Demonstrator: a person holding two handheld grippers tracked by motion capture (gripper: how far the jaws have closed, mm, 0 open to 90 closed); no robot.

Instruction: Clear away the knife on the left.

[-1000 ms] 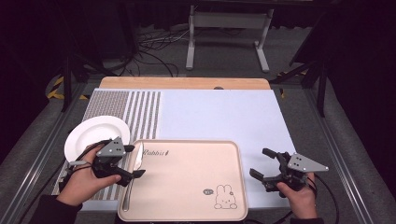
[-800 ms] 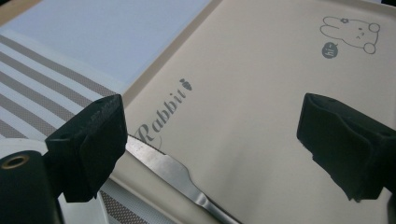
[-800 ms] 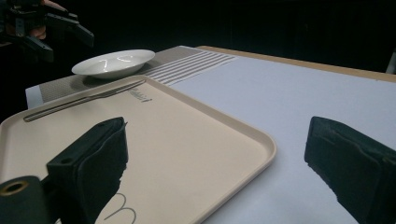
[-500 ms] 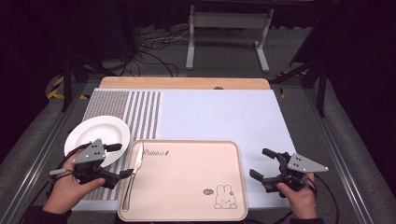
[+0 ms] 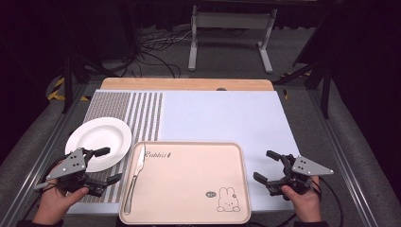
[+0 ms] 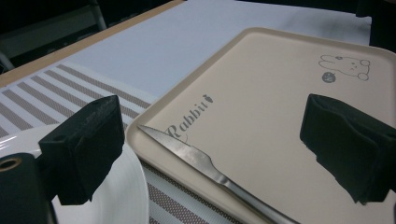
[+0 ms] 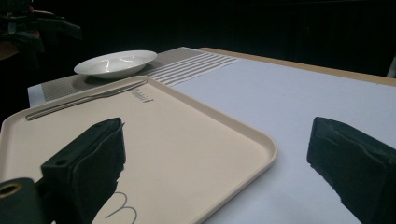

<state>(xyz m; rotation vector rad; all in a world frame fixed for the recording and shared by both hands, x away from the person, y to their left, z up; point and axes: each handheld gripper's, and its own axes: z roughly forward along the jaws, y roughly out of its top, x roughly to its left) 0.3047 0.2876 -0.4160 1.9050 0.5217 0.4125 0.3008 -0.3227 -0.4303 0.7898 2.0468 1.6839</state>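
A beige tray (image 5: 189, 184) with a rabbit drawing sits at the near edge of the surface (image 5: 222, 118). A silver knife (image 5: 134, 177) lies along the tray's left rim. A white plate (image 5: 98, 138) rests on a striped mat (image 5: 125, 111) left of the tray. The left tongs (image 5: 105, 165) hover beside the plate, released and empty. The right tongs (image 5: 265, 165) sit right of the tray, also released.

shiny metal knife (image 6: 210, 166), matt plastic tray (image 5: 189, 189).
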